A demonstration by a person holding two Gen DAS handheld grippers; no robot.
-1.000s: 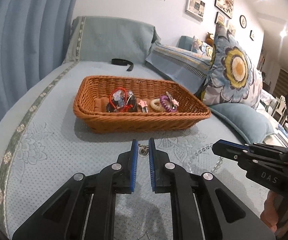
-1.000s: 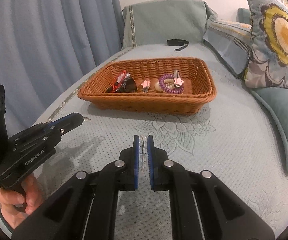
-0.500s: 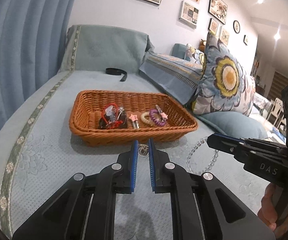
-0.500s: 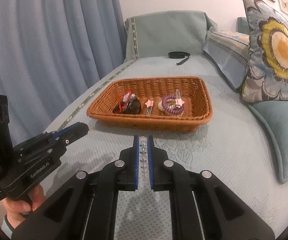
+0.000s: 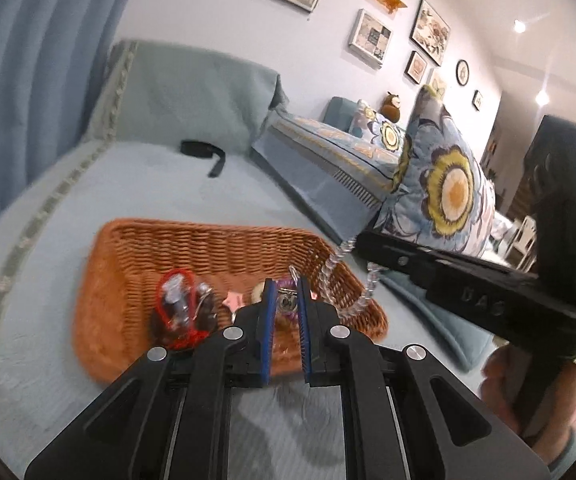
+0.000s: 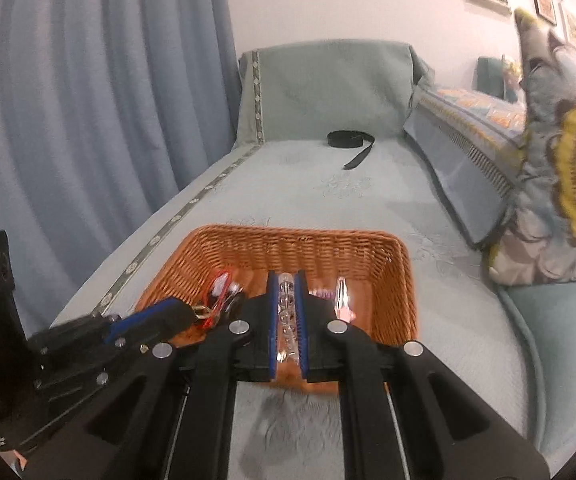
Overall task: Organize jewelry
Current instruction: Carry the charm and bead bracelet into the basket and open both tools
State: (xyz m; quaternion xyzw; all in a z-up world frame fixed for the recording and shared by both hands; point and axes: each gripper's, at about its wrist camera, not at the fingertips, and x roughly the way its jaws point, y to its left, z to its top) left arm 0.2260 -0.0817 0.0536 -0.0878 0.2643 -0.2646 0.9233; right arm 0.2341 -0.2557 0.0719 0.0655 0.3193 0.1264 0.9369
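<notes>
Only the left view shows the bead chain (image 5: 330,268) spanning both clamped grippers above the basket (image 5: 208,240).

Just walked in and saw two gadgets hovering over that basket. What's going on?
A person is tidying jewelry with a handheld claw in each hand. The left claw grips the clasp end of a clear bead necklace, the right claw its beads. The strand hangs between them over the wicker basket, which already holds hair ties and clips. It isn't released yet.
</notes>
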